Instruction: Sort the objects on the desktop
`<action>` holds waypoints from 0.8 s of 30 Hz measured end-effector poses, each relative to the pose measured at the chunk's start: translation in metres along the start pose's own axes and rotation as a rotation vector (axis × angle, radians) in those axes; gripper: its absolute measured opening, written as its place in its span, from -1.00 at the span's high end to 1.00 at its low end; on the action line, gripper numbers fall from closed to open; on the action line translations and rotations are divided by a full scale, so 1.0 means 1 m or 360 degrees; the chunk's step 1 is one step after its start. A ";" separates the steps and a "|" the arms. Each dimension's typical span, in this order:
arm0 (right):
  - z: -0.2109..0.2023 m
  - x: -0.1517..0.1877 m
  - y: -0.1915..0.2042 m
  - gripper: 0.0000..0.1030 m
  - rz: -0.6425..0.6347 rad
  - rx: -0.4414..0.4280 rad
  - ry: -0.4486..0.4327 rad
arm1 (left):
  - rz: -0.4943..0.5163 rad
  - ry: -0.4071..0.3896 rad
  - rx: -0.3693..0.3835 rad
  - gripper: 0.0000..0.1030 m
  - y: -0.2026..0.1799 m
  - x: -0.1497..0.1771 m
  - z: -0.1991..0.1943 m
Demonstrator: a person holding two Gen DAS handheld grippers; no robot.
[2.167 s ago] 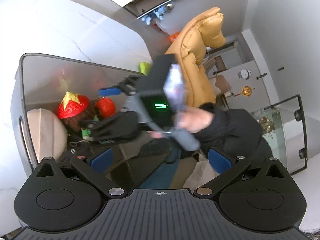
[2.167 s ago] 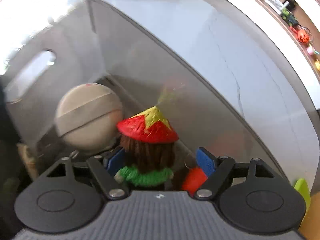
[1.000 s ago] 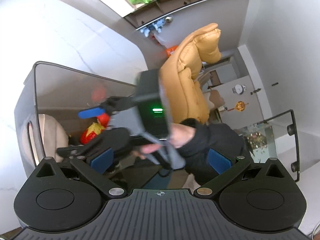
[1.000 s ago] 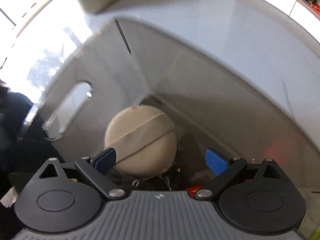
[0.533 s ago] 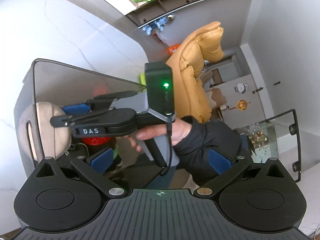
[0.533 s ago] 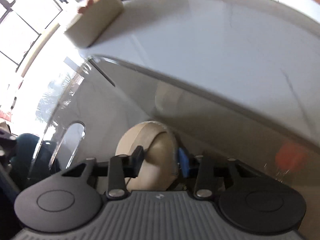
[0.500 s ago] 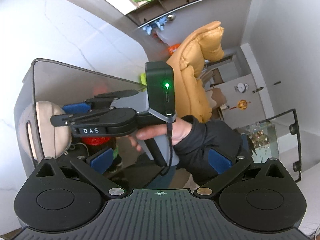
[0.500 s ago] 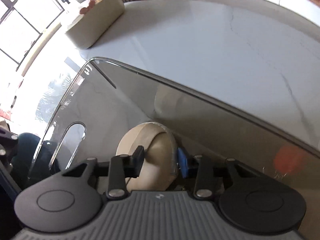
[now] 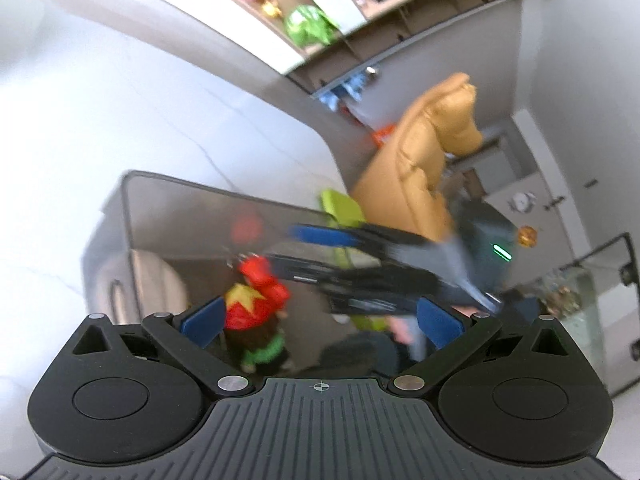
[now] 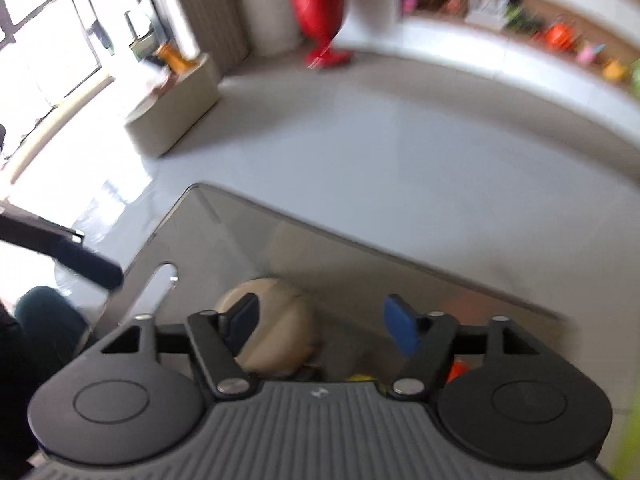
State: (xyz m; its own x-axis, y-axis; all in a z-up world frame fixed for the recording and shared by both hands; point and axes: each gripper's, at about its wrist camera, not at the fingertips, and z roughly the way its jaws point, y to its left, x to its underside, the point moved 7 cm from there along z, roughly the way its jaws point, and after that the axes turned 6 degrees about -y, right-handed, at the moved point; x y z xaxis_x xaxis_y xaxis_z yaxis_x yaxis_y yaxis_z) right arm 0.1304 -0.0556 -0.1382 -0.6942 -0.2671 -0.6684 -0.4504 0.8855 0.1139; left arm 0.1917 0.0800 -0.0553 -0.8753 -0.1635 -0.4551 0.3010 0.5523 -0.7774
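A grey bin stands on the white table and holds a doll with a red star hat and a round beige case. My left gripper hangs open over the bin's near side, with the doll behind its left pad. My right gripper, blurred, hovers above the bin's right half. In the right wrist view the right gripper has its jaws opening with nothing between the pads. The beige case lies below in the bin, behind the left finger.
A beige box with small items and a red vase stand at the table's far side. Toys fill the wall shelves. A mustard chair and a lime-green object stand beyond the bin. A left gripper finger pokes in from the left.
The right gripper has lifted out of the bin and drawn back to the right. Its jaws, narrow around the beige case half a second ago, now stand wider. The case stays in the bin.
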 end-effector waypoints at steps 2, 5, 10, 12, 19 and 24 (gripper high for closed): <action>-0.028 0.009 -0.011 -0.49 -0.0056 0.0143 -0.0036 | -0.0012 -0.0002 -0.0067 -1.00 0.002 0.002 -0.001; -0.058 0.030 -0.027 -0.49 -0.0118 0.0295 -0.0015 | -0.0050 0.0017 -0.0158 -1.00 0.006 0.008 -0.004; -0.082 0.062 -0.049 -0.48 0.0010 0.0335 -0.0138 | -0.0052 -0.0035 -0.0391 -1.00 0.009 0.017 -0.013; -0.078 0.069 -0.057 -0.26 0.0085 0.0320 -0.0127 | -0.0040 0.0011 -0.0417 -1.00 0.000 0.019 -0.006; -0.103 0.063 -0.112 -0.64 0.0440 0.0390 -0.0436 | 0.0186 0.0535 -0.0472 -1.00 -0.048 0.039 0.094; -0.096 0.071 -0.155 -0.68 0.0599 0.0510 -0.0691 | 0.0493 0.0853 -0.0928 -1.00 -0.047 0.058 0.174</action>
State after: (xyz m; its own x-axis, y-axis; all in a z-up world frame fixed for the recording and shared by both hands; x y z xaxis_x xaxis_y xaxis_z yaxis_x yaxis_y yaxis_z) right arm 0.0970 -0.2480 -0.1323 -0.4516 0.2013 -0.8692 0.0153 0.9758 0.2181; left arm 0.1921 -0.0975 -0.1205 -0.8907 0.3928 -0.2290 0.4423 0.8651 -0.2365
